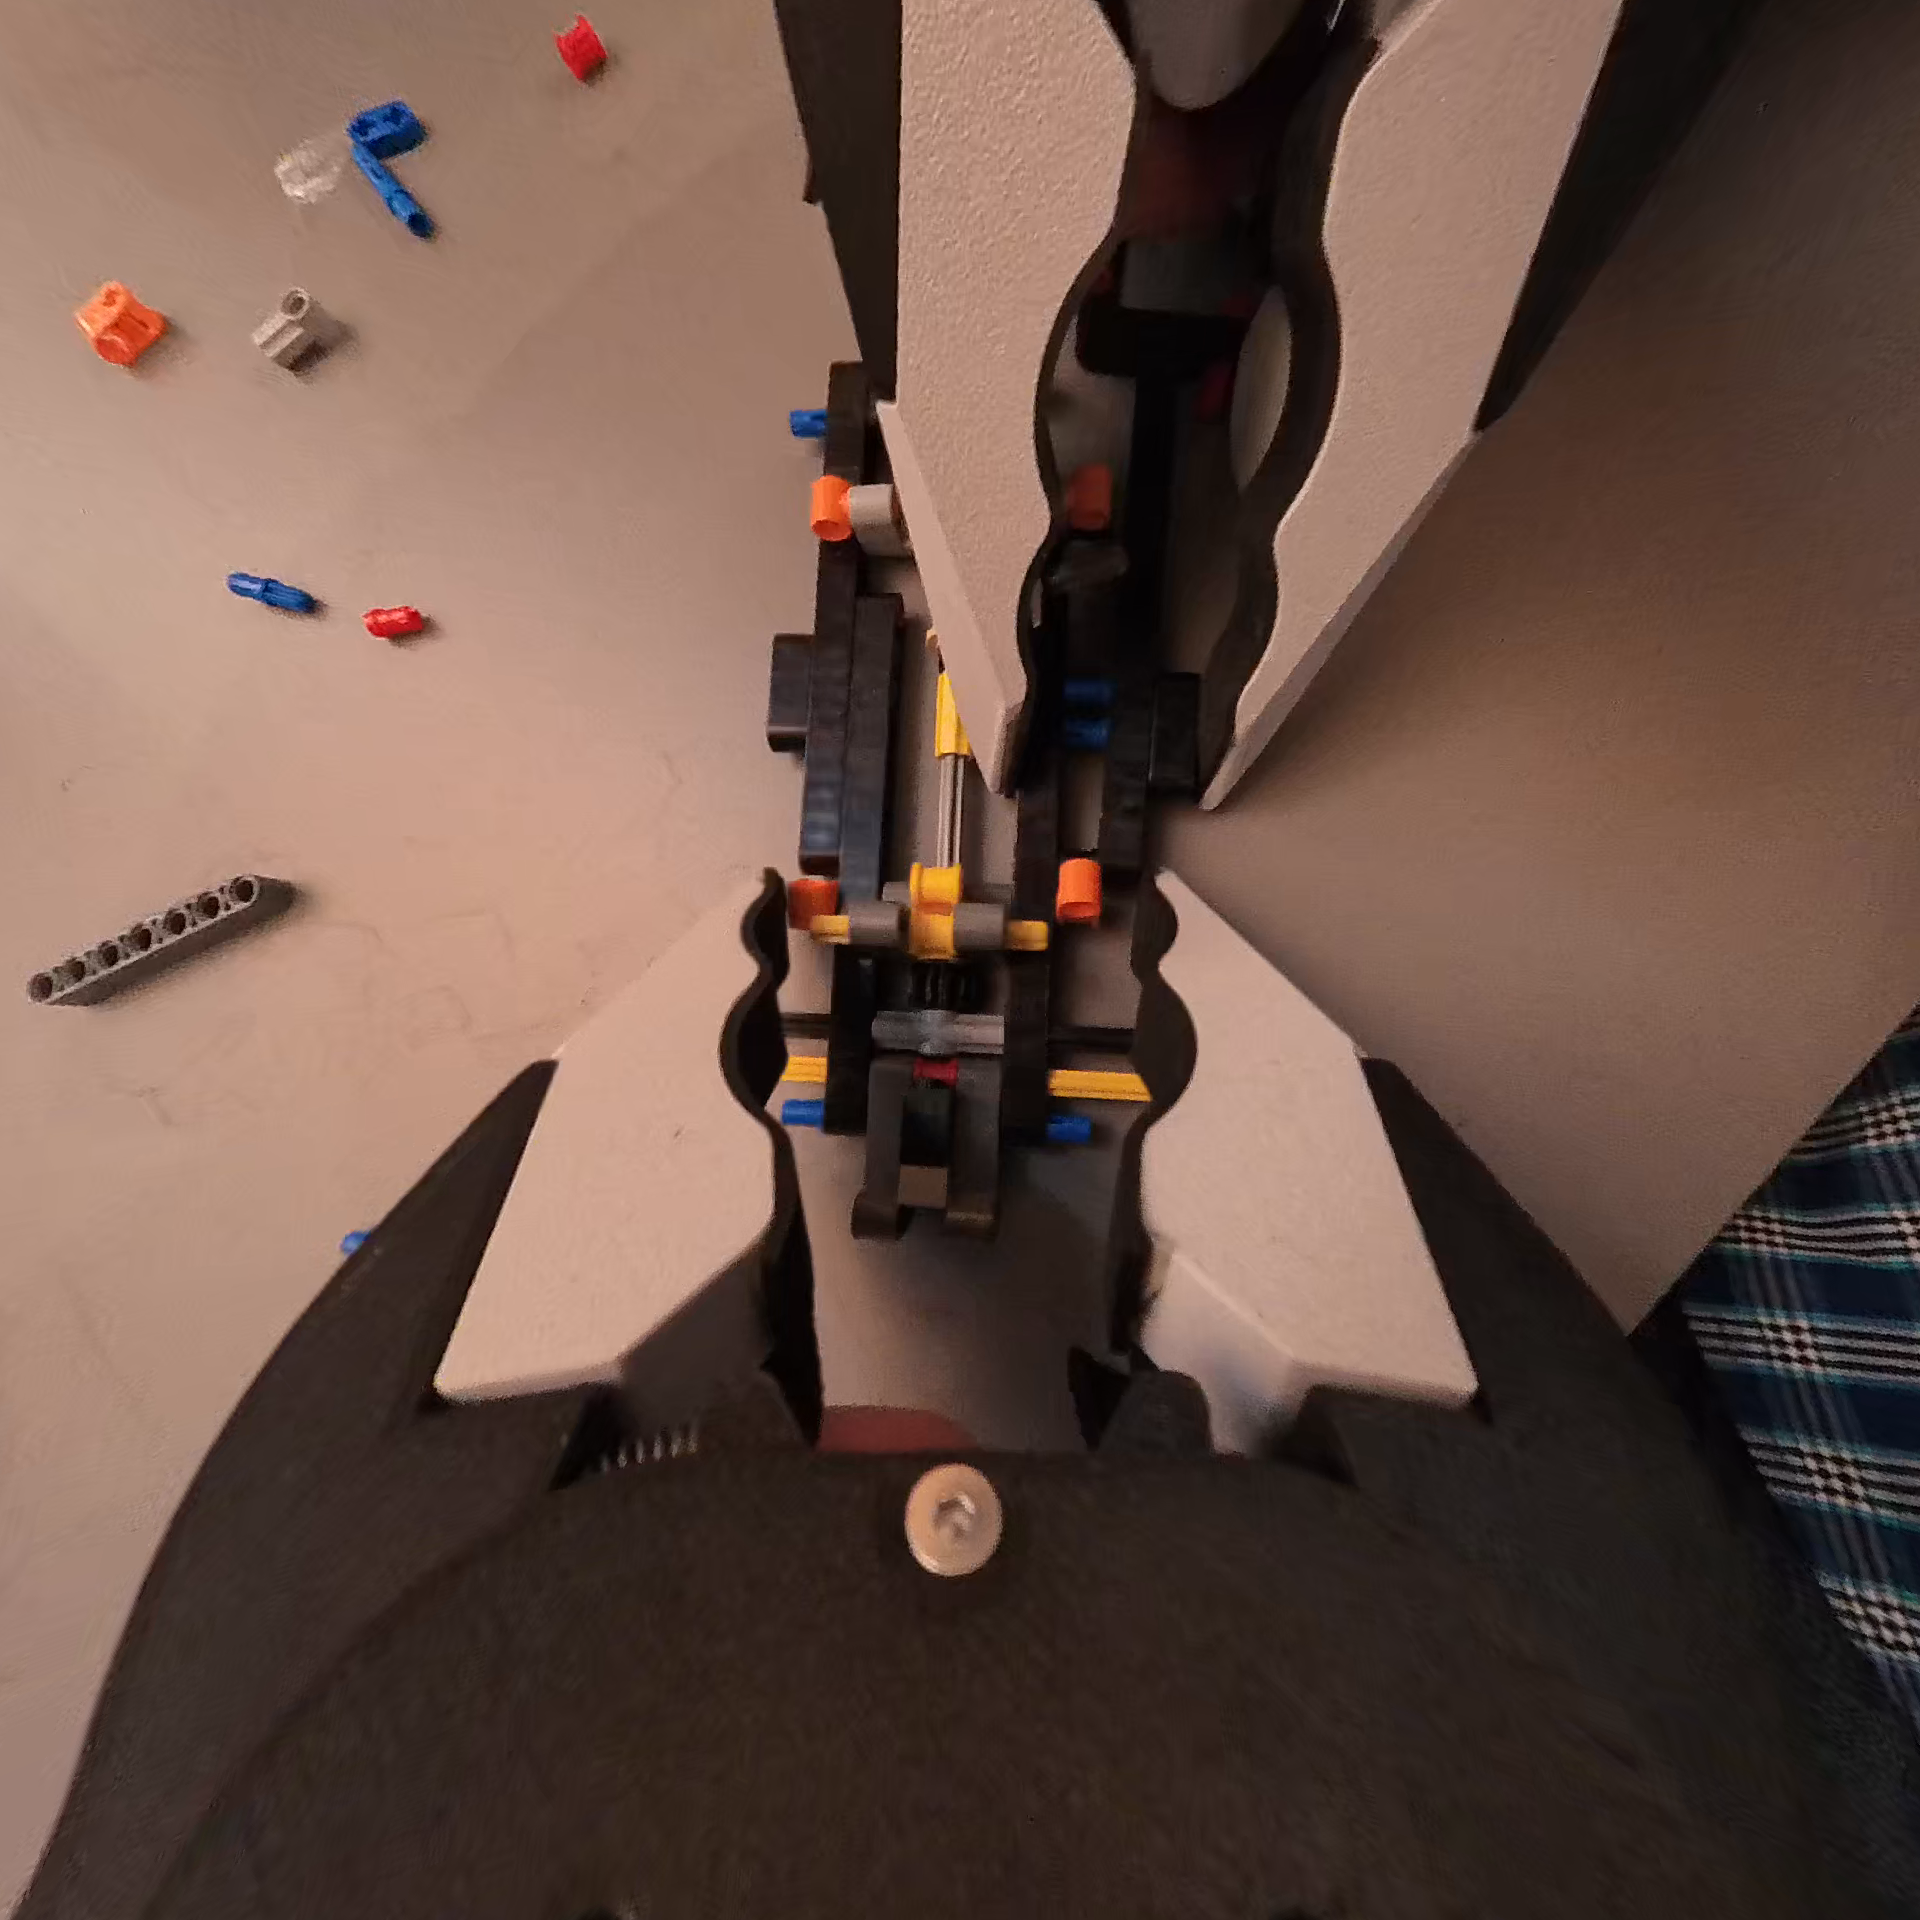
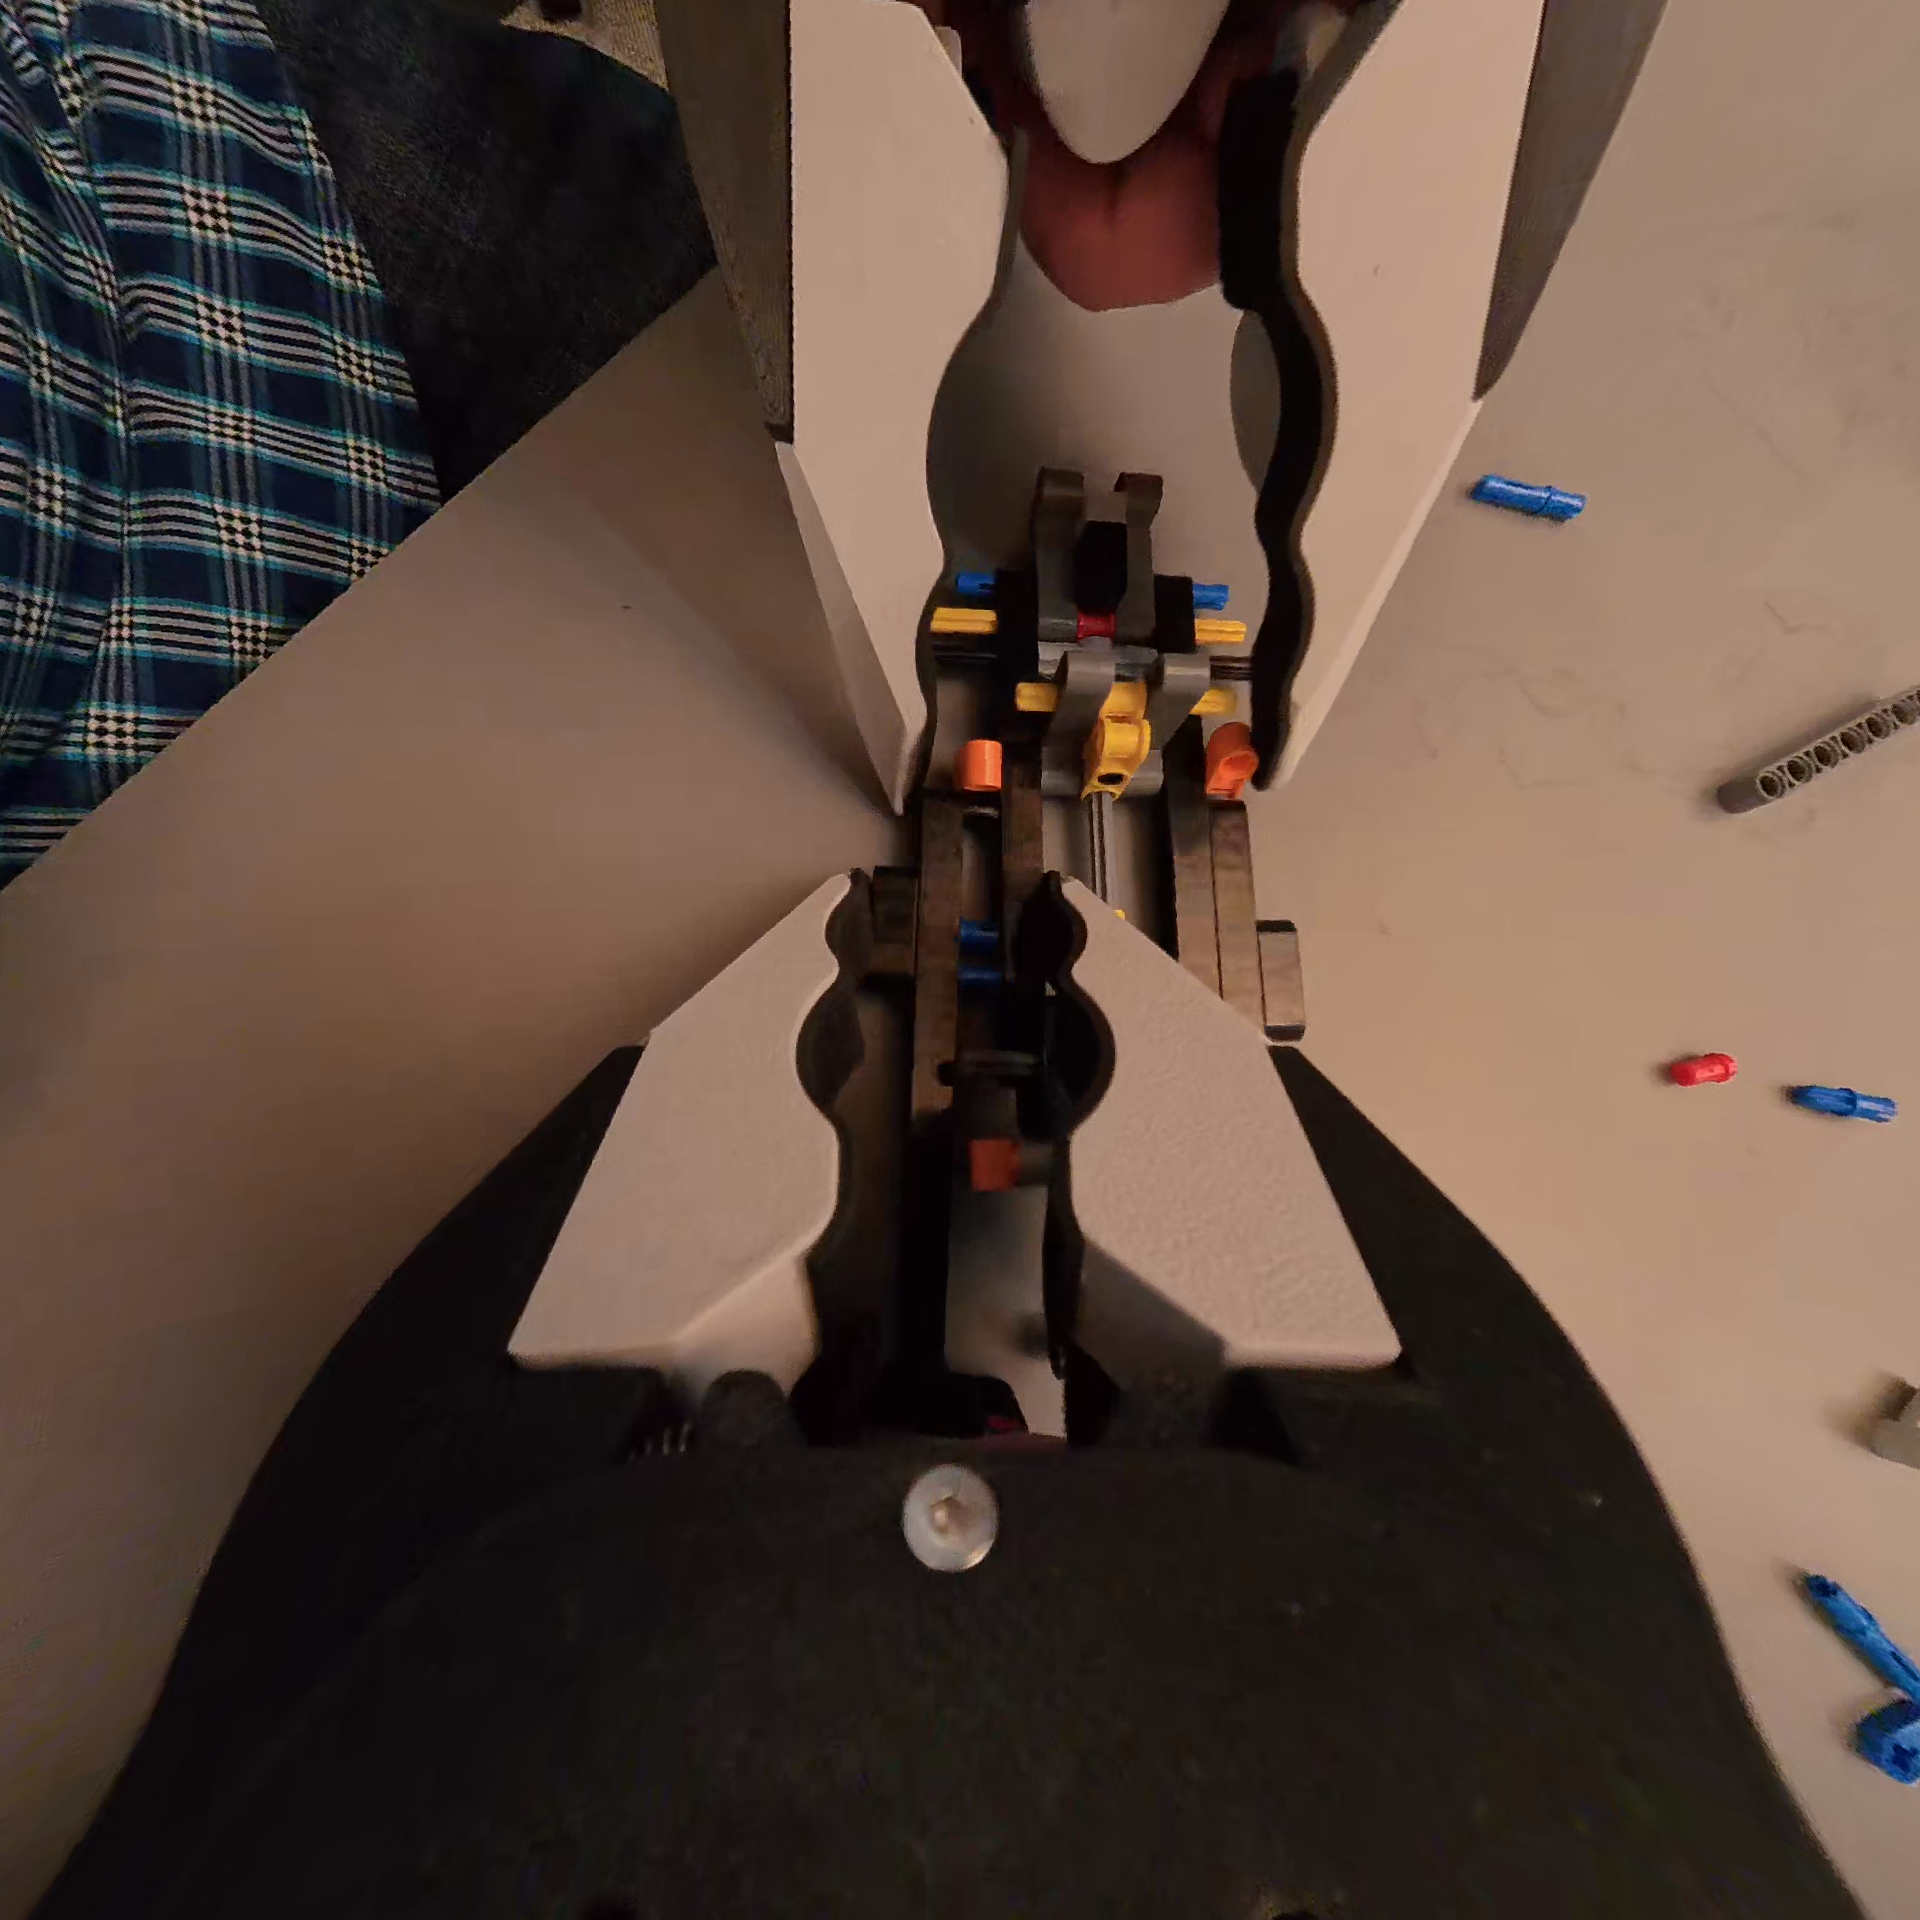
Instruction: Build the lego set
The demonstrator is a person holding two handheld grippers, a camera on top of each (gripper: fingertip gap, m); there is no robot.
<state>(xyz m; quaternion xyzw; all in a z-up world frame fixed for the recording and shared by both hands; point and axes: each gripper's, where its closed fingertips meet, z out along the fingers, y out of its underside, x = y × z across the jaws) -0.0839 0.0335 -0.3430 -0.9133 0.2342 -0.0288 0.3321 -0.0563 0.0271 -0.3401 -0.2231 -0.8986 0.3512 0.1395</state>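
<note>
A Lego Technic assembly of black beams with yellow, orange, blue and grey pins lies on the beige table, held from both ends. My left gripper is closed around its near end, the pads against the yellow axle ends and orange pins. My right gripper comes in from the opposite side and is shut on one black side beam. In the right wrist view the right gripper clamps that beam of the assembly, and the left gripper reaches in from the top.
Loose parts lie on the table: a long grey beam, an orange connector, a grey connector, blue pieces, a blue pin and a red pin. A person's plaid clothing is beyond the table edge. My left and right fingertips are right by each other. My left gripper's tips are some 15 cm from the grey connector.
</note>
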